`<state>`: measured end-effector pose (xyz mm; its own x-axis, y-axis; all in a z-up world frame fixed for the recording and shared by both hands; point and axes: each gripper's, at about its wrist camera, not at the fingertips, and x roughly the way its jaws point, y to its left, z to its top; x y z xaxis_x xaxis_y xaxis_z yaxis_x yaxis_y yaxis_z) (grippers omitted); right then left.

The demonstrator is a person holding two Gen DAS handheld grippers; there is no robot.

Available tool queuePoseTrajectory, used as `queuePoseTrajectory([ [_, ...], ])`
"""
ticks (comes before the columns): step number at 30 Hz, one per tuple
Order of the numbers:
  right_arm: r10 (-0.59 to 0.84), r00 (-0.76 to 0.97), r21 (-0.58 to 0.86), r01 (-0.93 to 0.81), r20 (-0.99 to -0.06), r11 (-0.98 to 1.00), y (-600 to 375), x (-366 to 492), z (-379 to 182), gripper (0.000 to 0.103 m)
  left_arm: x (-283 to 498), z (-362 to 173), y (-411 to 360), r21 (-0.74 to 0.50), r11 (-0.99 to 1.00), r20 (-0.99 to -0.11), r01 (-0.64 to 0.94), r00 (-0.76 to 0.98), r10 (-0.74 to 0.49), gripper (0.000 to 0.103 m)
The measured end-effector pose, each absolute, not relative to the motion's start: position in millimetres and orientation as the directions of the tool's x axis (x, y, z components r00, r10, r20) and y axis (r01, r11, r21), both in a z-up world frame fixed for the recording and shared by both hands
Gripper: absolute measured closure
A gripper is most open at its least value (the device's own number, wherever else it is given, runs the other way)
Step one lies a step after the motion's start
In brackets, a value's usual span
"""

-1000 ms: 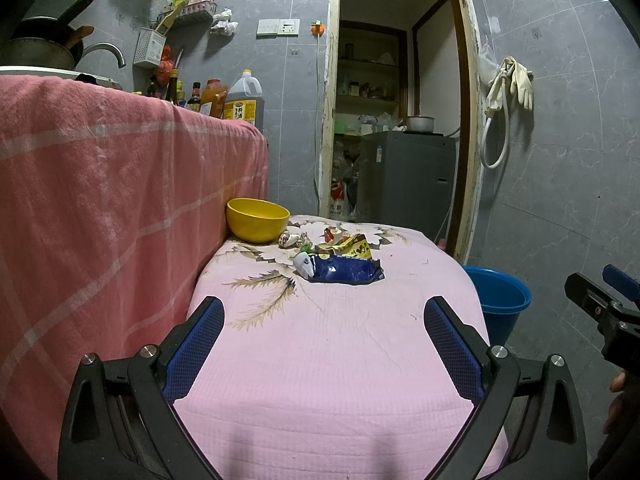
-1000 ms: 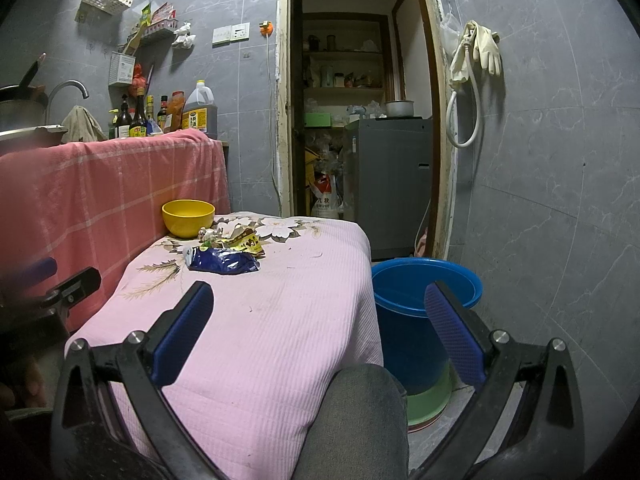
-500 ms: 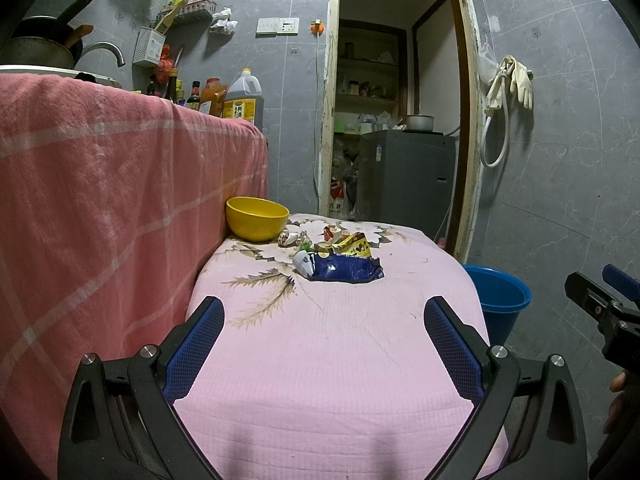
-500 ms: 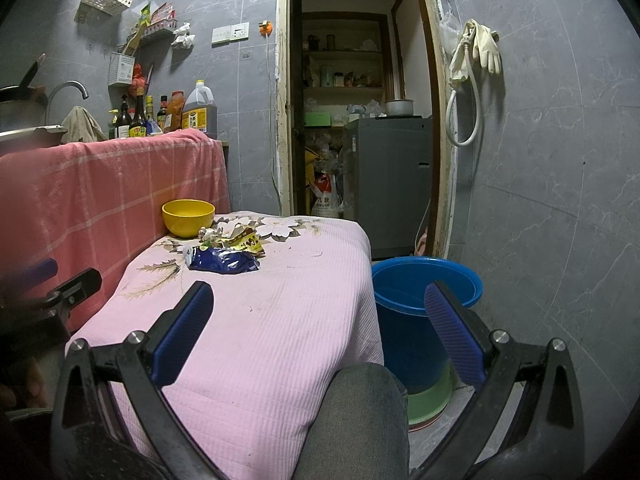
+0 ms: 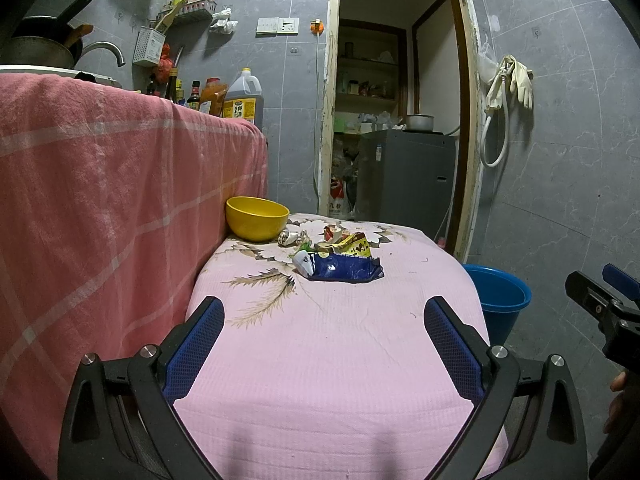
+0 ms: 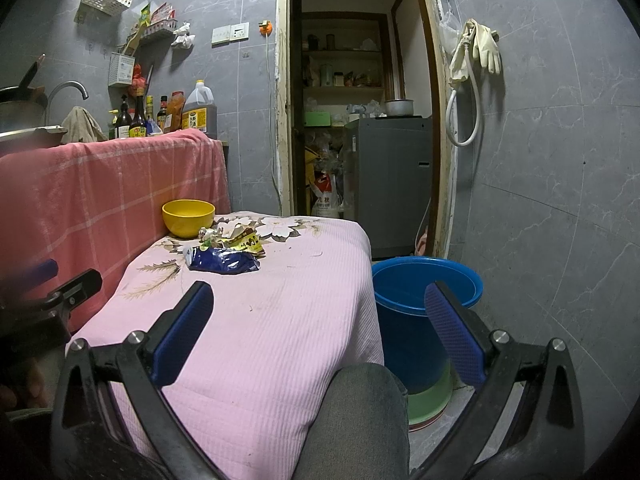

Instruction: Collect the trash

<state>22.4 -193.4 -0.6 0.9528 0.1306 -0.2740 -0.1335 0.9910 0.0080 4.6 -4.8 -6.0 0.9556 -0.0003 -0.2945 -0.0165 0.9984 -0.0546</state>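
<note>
Left wrist view: left tool spread wide, empty
Right tool: likewise released
Risk: wrappers near far bench edge may scatter, missing bucket

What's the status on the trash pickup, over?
Left hand-held gripper and right hand-held gripper open, empty. Wrapper pile untouched on pink table, beside yellow bowl. Blue bucket beside table. Path clear.

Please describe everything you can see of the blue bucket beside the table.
The blue bucket looks like smooth plastic, round, with a wide flared rim. It stands upright and open on the floor, close beside the right side of the pink-covered table, near the doorway. Its base sits in a green basin. Its inside is not visible. No gripper touches it.
</note>
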Motion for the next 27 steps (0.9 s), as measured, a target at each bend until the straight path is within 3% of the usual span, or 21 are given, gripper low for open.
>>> queuePoseTrajectory([
  [15,0.149,0.954,0.012,-0.151,-0.260,0.988,-188,31,8,0.000,16,-14,-6,-0.061,0.998,-0.291,-0.019,0.957,0.000,0.005],
  [27,0.196,0.956,0.021,-0.196,-0.218,0.980,-181,64,25,0.000,43,12,2,-0.072,0.996,-0.253,-0.045,0.967,0.025,0.005],
])
